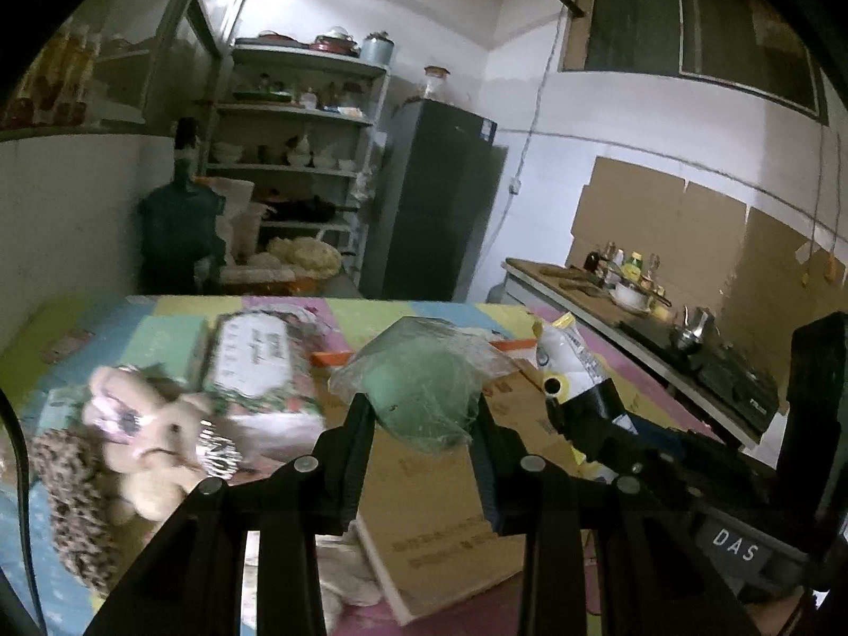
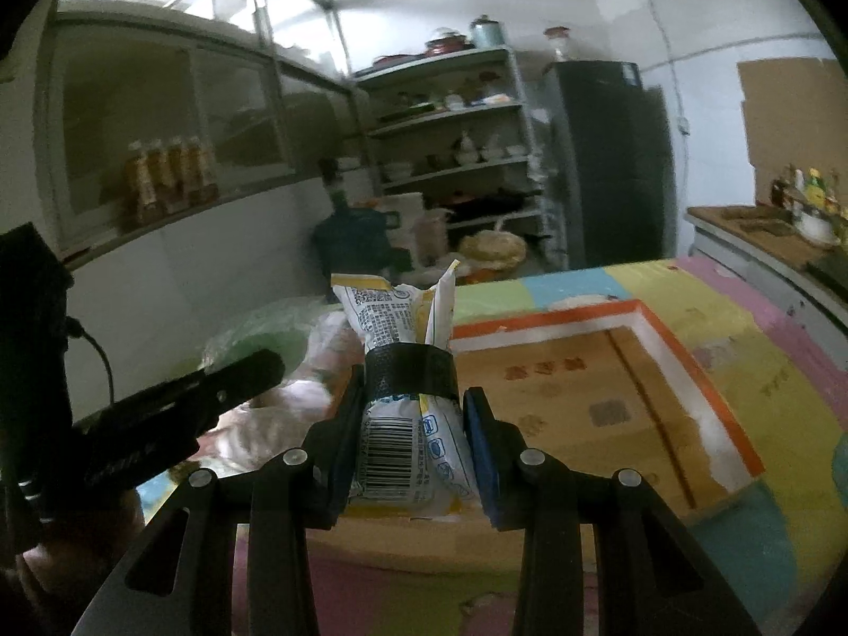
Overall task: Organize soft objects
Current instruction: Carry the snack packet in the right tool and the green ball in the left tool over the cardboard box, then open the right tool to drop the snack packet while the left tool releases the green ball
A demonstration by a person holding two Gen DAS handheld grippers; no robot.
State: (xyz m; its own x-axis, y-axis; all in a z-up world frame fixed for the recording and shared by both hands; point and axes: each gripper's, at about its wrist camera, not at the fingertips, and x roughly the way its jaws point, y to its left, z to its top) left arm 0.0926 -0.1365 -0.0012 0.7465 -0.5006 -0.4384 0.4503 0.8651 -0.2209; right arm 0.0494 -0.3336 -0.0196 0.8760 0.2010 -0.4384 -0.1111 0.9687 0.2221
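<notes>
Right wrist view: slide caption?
Right gripper clamps a white-and-yellow printed snack packet above the orange-edged cardboard box.

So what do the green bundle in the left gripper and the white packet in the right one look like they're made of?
Green bundle: soft green stuff, maybe cloth or foam, in thin crinkly clear plastic that glints. White packet: glossy printed plastic film, creased, with a barcode; probably a soft-filled pack.
</notes>
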